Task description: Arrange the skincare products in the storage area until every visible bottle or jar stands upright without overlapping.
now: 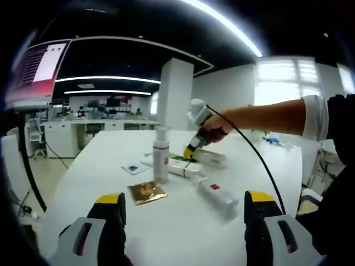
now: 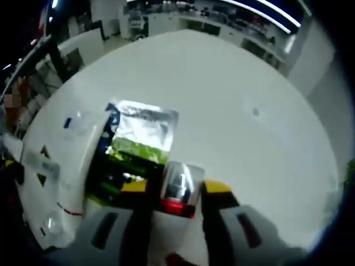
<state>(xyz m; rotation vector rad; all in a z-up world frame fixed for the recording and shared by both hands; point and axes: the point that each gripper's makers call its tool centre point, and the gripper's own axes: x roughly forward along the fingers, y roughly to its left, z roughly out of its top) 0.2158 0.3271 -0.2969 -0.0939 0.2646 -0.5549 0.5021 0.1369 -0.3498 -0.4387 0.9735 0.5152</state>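
My left gripper (image 1: 184,199) is open and hangs over the near part of the white table (image 1: 111,166), holding nothing. Ahead of it a tall white bottle (image 1: 161,155) stands upright. To its right, a white bottle with a red label (image 1: 216,195) lies on its side. Further back, a person's hand holds my right gripper (image 1: 189,152), tips down over the products. My right gripper (image 2: 177,187) is shut on a small clear-capped bottle with a red band (image 2: 178,191), just in front of a green and black packet (image 2: 138,145).
A gold sachet (image 1: 146,192) and a small blue-printed sachet (image 1: 133,167) lie flat by the upright bottle. A white box (image 1: 184,169) and a longer box (image 1: 212,158) lie behind. White packaging (image 2: 52,183) lies left of the right gripper. A cable (image 1: 260,166) trails from it.
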